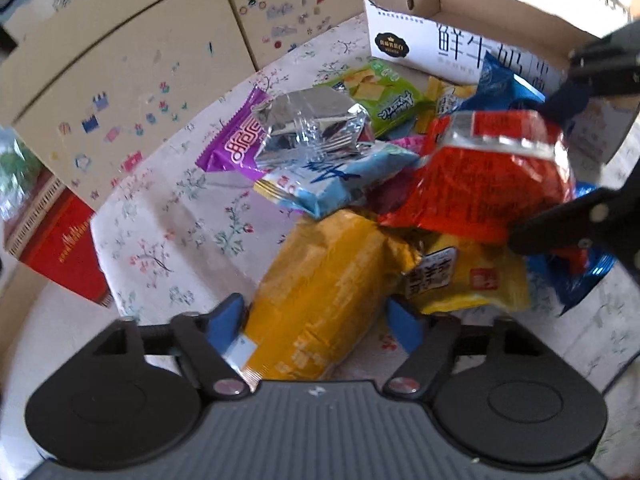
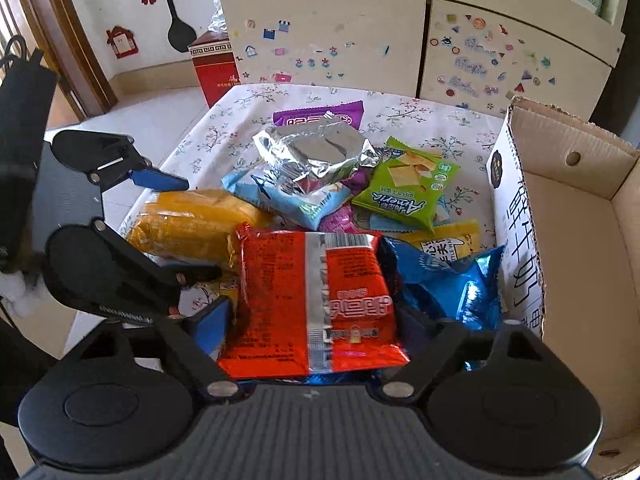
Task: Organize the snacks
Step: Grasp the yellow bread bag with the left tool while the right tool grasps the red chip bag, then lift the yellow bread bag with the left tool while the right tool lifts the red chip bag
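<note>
A heap of snack packets lies on a flowered tablecloth (image 1: 180, 220). My left gripper (image 1: 316, 324) is shut on a long yellow packet (image 1: 320, 280), one blue pad against each side. The right wrist view shows that yellow packet (image 2: 192, 220) at the heap's left, held by the left gripper (image 2: 188, 228). My right gripper (image 2: 316, 328) is shut on a red packet (image 2: 280, 300), which lies over a blue foil bag (image 2: 448, 280). From the left wrist, the red packet (image 1: 488, 184) sits between the right gripper's (image 1: 536, 176) black fingers.
An open cardboard box (image 2: 580, 240) stands right of the heap. A silver packet (image 2: 316, 152), a green packet (image 2: 408, 188), a purple packet (image 2: 316, 118) and a light blue packet (image 2: 288, 196) lie further back. A stickered cabinet (image 2: 320, 40) stands behind; a red carton (image 2: 214, 68) stands on the floor.
</note>
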Tool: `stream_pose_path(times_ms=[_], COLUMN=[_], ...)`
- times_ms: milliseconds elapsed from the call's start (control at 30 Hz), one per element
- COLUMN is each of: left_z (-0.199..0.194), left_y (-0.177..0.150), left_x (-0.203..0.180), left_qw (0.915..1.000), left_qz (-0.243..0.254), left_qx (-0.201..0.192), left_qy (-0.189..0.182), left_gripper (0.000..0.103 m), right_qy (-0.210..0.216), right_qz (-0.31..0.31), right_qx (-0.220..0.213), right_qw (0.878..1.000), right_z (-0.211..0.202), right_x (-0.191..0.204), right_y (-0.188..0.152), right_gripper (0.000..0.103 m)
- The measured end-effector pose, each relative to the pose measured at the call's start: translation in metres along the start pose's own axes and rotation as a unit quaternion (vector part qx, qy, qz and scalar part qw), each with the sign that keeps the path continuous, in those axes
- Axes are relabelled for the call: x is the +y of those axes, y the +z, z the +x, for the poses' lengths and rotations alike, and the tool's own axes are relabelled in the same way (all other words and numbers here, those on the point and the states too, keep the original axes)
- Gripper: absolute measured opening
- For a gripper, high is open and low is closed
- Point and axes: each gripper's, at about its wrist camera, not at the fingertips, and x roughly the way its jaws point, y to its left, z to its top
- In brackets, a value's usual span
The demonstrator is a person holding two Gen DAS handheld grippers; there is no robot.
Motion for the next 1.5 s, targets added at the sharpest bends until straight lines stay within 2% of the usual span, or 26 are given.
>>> stream_pose_path(times_ms=[167,400,500,600,633,667,700,833,900,933,967,1133,1167,1267,1400,1500], left_z=[-0.007,-0.020,-0.018,-0.012,-0.011,-0.010,-0.009,-0.003,0.001,0.001,0.000,-0.007,-0.008,-0.017,-0.029,-0.028], left_y=[0.000,-0.002,-0.005,-0.005,-0.005,-0.004,-0.003,0.001,0.002,0.002,0.003,0.000,0.000,0.000,-0.001,-0.002], left_x=[0.005,0.006,0.006,0.004,0.003,0.003,0.003,0.001,0.000,0.001,0.002,0.005,0.004,0.003,0.003,0.004], left_qw=[0.9991,0.9981,0.9983,0.9986,0.9986,0.9986,0.9985,0.9984,0.9982,0.9980,0.9976,0.9964,0.9964,0.9965,0.9961,0.9956], left_qz=[-0.040,-0.059,-0.057,-0.053,-0.052,-0.053,-0.054,-0.054,-0.058,-0.062,-0.069,-0.085,-0.085,-0.084,-0.087,-0.093], left_qx=[0.000,-0.004,-0.002,0.003,0.002,0.000,-0.002,0.002,0.008,0.007,0.006,0.004,0.005,0.001,-0.009,-0.004], left_qy=[-0.013,-0.014,-0.009,0.002,0.004,0.007,0.010,0.015,0.012,0.006,-0.003,-0.006,-0.003,0.003,0.005,0.008], left_gripper=[0.052,0.046,0.050,0.059,0.065,0.072,0.074,0.075,0.070,0.060,0.054,0.050,0.050,0.049,0.048,0.045], right_qy=[0.010,0.019,0.026,0.033,0.033,0.033,0.032,0.018,0.010,0.007,0.006,0.004,0.005,0.018,0.031,0.045], right_qz=[0.010,0.021,0.030,0.045,0.052,0.057,0.056,0.032,0.021,0.016,0.012,0.010,0.008,0.013,0.023,0.051], right_qx=[-0.008,-0.009,-0.006,-0.007,-0.008,-0.009,-0.008,-0.003,-0.001,0.001,0.003,-0.001,-0.003,-0.010,-0.004,-0.003], right_qw=[1.000,1.000,0.999,0.998,0.998,0.998,0.998,0.999,1.000,1.000,1.000,1.000,1.000,1.000,0.999,0.998], right_z=[-0.003,-0.006,-0.003,-0.002,-0.001,0.000,0.001,0.009,0.012,0.013,0.014,0.008,0.006,-0.002,0.001,0.005], right_x=[-0.002,-0.005,-0.005,-0.006,-0.006,-0.006,-0.004,0.005,0.010,0.011,0.012,0.010,0.010,0.007,0.003,-0.002], right_y=[0.000,-0.001,-0.002,-0.002,-0.001,-0.001,0.000,0.002,0.002,0.002,0.001,-0.001,-0.002,-0.001,-0.003,-0.003], right_gripper=[0.076,0.067,0.068,0.076,0.083,0.085,0.085,0.085,0.082,0.075,0.072,0.068,0.060,0.054,0.055,0.066])
